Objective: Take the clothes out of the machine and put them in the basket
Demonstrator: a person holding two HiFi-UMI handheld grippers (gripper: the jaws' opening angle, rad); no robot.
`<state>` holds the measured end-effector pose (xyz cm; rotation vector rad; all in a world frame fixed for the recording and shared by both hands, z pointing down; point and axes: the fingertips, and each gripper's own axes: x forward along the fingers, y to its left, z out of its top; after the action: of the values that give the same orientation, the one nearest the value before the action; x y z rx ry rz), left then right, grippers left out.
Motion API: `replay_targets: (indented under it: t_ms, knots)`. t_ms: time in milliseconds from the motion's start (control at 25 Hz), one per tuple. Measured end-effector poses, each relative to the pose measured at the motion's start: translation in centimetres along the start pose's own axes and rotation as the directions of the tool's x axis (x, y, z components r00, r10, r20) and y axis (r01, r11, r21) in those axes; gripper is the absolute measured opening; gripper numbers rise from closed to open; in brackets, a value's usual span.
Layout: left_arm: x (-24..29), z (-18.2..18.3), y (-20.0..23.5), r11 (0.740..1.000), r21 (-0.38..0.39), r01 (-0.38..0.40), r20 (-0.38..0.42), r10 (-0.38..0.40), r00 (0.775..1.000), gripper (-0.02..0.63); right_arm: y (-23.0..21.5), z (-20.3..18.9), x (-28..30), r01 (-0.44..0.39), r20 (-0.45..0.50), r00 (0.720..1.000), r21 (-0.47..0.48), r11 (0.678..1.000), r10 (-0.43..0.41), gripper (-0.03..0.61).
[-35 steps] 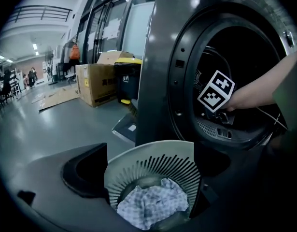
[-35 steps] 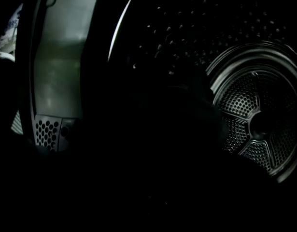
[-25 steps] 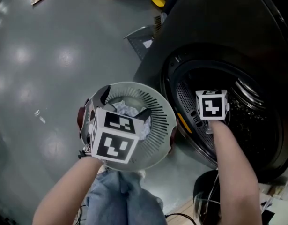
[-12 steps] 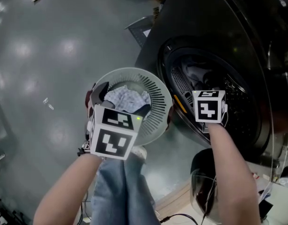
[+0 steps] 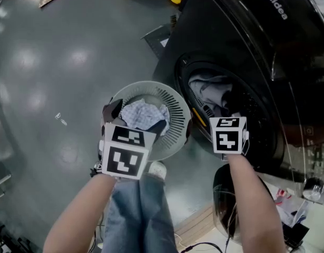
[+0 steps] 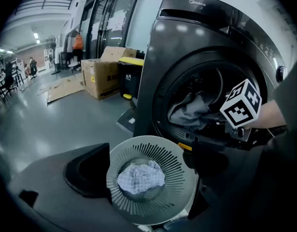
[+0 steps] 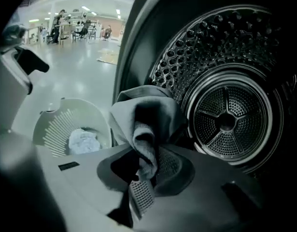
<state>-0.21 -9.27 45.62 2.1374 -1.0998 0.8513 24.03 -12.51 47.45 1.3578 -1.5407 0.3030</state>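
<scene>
Left gripper [image 5: 138, 118]: mine, held above the basket. The jaws stand wide and have just been closing a little. Nothing is pinched between them; only the basket shows below the gap.
Right gripper [image 7: 144, 170]: mine, at the machine's door opening, with the jaws nearly together and clamped on a fold of the grey garment.
Grey garment [image 7: 143, 124]: bunched, with one end in my right jaws and the rest draped at the left lip of the opening, in front of the drum [image 7: 226, 117].
Basket [image 5: 177, 115]: round, pale, with a slatted wall. It stands on the floor [image 5: 56, 62] near my legs, just left of the door opening.
Checked cloth [image 5: 143, 115]: one crumpled white-and-blue piece lying in the bottom of the basket.
Machine [image 5: 230, 30]: a dark front-loader on the right with its opening uncovered.
Far left: a cardboard box [image 6: 97, 74] on the floor beyond the machine.
</scene>
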Motion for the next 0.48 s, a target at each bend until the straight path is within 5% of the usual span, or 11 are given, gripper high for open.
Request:
replay_targets:
  t_ms: [480]
  knots:
    - [-2.4, -1.8, 1.5, 0.998, -0.061, -0.022, -0.024, 0.021, 0.999, 0.523, 5.7, -0.4, -2.9, -0.128, 0.056, 0.991, 0.141, 0.982, 0.122, 0.061]
